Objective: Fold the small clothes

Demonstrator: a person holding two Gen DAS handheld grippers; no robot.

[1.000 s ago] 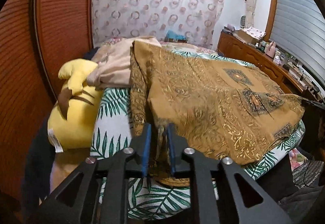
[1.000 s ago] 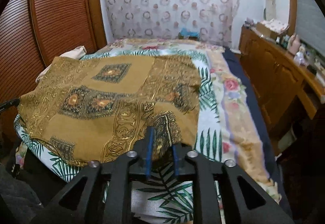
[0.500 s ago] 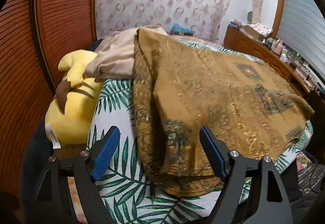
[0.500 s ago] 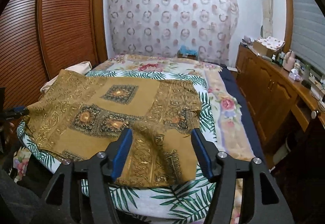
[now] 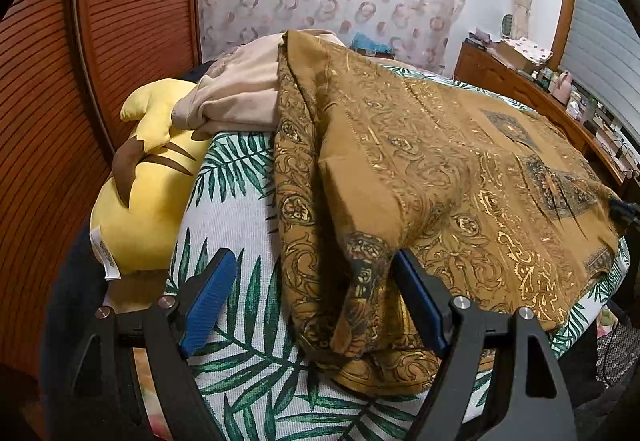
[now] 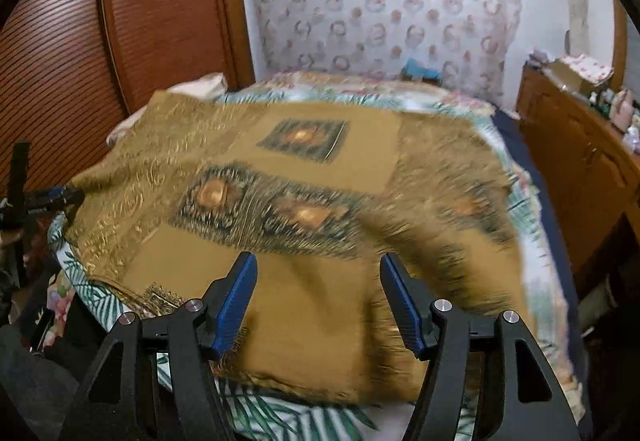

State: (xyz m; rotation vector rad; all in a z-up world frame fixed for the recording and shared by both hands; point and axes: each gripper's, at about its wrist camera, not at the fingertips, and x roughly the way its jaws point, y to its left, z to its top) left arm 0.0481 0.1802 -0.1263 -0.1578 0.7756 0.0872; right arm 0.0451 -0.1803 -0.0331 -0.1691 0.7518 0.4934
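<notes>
My left tool stands wide open with nothing in it; its blue pads straddle the near corner of the cloth, and the right-side pad touches a raised fold of it. My right tool is also spread wide and holds nothing, hanging just over the cloth's near edge.

The cloth, ochre with gold scrollwork and dark medallions, lies spread over the bed, on a sheet printed with green palm leaves. In the left view it fills the frame from 6 o'clock out to 3 o'clock, with its left border bunched into a ridge. In the right view it is blurred and covers the middle of the bed.

At 9 o'clock in the left view a yellow plush lies against the bed's edge, and a beige garment rests partly on it at 11 o'clock, touching the cloth's far corner. The plush carries a small white tag with print too small to read. A wooden dresser at 3 o'clock in the right view carries small items I cannot make out. I see no containers clearly.
</notes>
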